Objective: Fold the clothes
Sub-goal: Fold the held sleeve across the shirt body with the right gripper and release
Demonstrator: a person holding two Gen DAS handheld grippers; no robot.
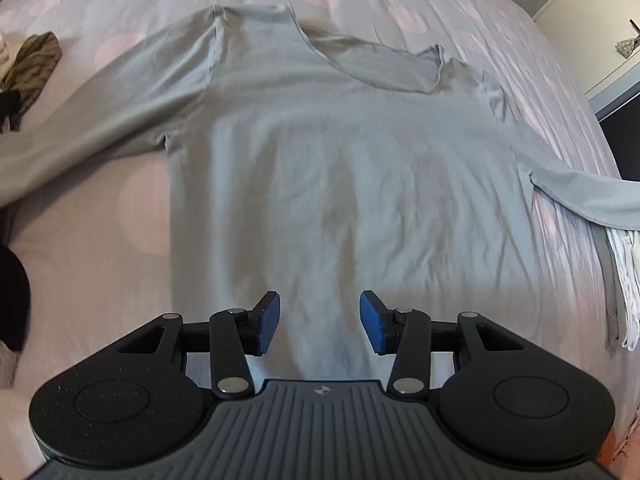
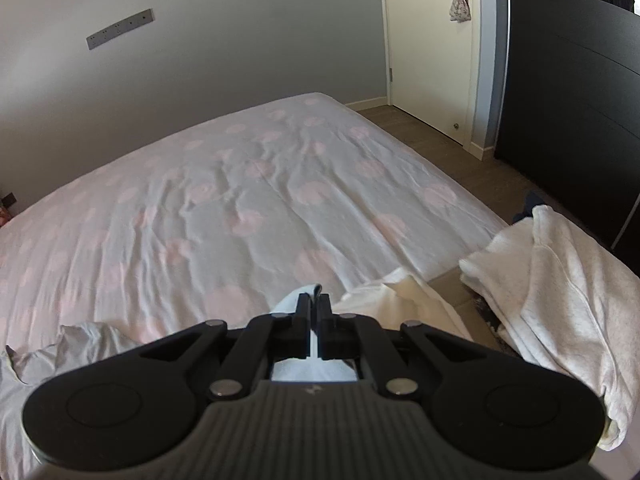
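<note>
dark clothes (image 1: pixel 34 66): olive and black bundle at the bed's left edge, just past the shirt's left sleeve

bed (image 1: pixel 100 280): pale sheet with pink dots, wrinkled, pretty much fills both views

shirt (image 1: pixel 340 152): grey long-sleeve, spread flat across the bed, neck toward the far side, hem toward the camera. One sleeve runs out to the left edge, the other trails off the right edge

left gripper (image 1: pixel 320 322): hanging over the lower middle of the shirt, blue pads (image 1: pixel 267 322) spread apart, only flat fabric under the gap, not gripping anything

white cloth (image 1: pixel 624 288): hangs over the bed's right edge, just under the right sleeve

right gripper (image 2: pixel 315 308): fingers pressed together, pinching a bit of light grey-blue fabric that pokes out past the tips. Looks like the shirt, at the bed's near right edge

white garment (image 2: pixel 552 300): off-white sweatshirt-looking pile, off the bed's right corner

door (image 2: pixel 432 40): white, far right corner of the room, small pouch hanging from the handle
</note>
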